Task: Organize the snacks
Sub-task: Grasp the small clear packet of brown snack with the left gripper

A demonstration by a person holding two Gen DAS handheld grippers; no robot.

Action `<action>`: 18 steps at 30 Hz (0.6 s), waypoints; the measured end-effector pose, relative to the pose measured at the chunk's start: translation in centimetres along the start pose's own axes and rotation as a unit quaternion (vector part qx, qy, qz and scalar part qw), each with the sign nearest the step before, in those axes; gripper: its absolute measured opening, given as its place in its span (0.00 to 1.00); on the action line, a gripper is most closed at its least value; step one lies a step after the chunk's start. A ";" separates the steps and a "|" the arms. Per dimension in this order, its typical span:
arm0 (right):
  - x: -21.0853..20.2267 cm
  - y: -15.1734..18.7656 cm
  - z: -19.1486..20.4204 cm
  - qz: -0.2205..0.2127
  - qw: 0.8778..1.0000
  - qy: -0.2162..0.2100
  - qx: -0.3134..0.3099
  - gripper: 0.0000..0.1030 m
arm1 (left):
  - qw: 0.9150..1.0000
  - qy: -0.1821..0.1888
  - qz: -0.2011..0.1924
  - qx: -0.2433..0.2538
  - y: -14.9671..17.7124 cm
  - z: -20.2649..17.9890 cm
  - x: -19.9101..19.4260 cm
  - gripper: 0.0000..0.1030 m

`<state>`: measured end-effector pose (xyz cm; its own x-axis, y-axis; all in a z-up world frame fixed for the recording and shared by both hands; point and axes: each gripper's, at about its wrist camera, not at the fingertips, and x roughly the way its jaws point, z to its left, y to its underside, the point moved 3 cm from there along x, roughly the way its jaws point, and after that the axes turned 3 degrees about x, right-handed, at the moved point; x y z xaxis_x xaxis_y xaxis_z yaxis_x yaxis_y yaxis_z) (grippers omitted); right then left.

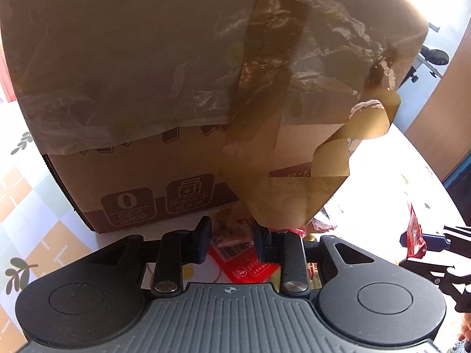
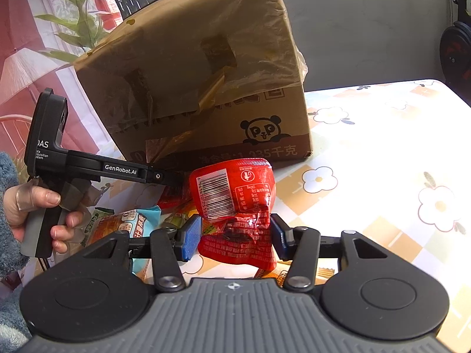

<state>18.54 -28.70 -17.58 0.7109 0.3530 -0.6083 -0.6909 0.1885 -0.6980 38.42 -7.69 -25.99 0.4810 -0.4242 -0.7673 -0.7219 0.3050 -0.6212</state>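
Cardboard box [image 2: 206,82] fills the back of both views, standing on the flower-print tablecloth [image 2: 382,153], with crumpled clear plastic [image 1: 123,94] and strips of brown tape [image 1: 265,67] hanging down its near side. Right gripper [image 2: 235,236] has its blue pads pressed in on the lower, crinkled end of a red snack packet [image 2: 235,194]; the packet stands nearly upright, long axis running from the jaws up toward the box, barcode face turned to the camera. Behind and left of it lie more snacks, among them a teal-and-orange packet [image 2: 126,223], on the cloth near the foot of the box. Left gripper [image 1: 232,239], seen from the right wrist as a black handle held in the person's left hand [image 2: 38,209], points its tip at the foot of the box, just beside the red packet. Its jaws stand a little apart, over a red wrapper with a barcode [image 1: 238,253] lying flat on the table; whether they touch it I cannot tell
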 end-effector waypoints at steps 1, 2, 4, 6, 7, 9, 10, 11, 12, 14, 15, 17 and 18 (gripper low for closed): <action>0.0 0.0 0.0 0.000 1.000 -0.001 -0.001 0.50 | 1.000 -0.001 0.001 -0.009 0.0 0.3 0.0 0.31; 0.0 0.0 0.1 0.000 1.000 -0.002 -0.001 0.50 | 1.000 -0.001 0.001 -0.014 0.1 0.6 -0.1 0.31; 0.0 0.0 0.1 0.000 1.000 -0.004 -0.003 0.50 | 1.000 -0.006 0.003 -0.023 0.1 1.0 0.1 0.31; 0.1 0.1 0.0 0.001 1.000 -0.003 -0.001 0.50 | 0.999 -0.012 0.004 -0.035 0.0 1.4 0.3 0.31; 0.1 0.1 0.0 0.001 1.000 -0.003 0.000 0.50 | 0.999 -0.013 0.003 -0.037 -0.1 1.5 0.3 0.30; 0.1 0.0 -0.1 0.001 1.000 -0.002 0.002 0.50 | 0.999 -0.022 0.004 -0.035 0.0 1.6 0.0 0.20; 0.1 0.0 0.0 0.002 1.000 -0.002 0.002 0.50 | 0.999 -0.021 0.004 -0.037 0.1 1.7 -0.2 0.20; 0.1 -0.1 0.0 0.002 1.000 -0.001 0.002 0.50 | 0.999 -0.019 0.005 -0.039 0.2 1.7 -0.3 0.20; 0.1 -0.1 0.1 0.002 1.000 -0.001 0.003 0.50 | 0.999 -0.017 0.006 -0.039 0.4 1.8 -0.5 0.20; 0.0 -0.1 0.2 0.002 1.000 -0.002 0.003 0.50 | 0.999 -0.013 0.010 -0.038 0.9 1.7 -0.9 0.20; 0.0 -0.1 0.3 0.004 1.000 -0.002 0.003 0.50 | 0.999 -0.012 0.011 -0.039 1.2 1.8 -1.3 0.19; -0.1 -0.1 0.5 0.005 1.000 -0.002 0.003 0.50 | 0.999 -0.013 0.010 -0.039 1.6 1.9 -1.9 0.18; -0.1 -0.2 0.6 0.004 1.000 -0.003 0.002 0.50 | 0.999 -0.015 0.007 -0.038 1.7 1.9 -2.2 0.18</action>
<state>18.47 -28.24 -17.17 0.7043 0.3593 -0.6122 -0.6974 0.1894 -0.6912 37.07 -4.59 -25.64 0.4835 -0.3949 -0.7812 -0.7644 0.2443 -0.5967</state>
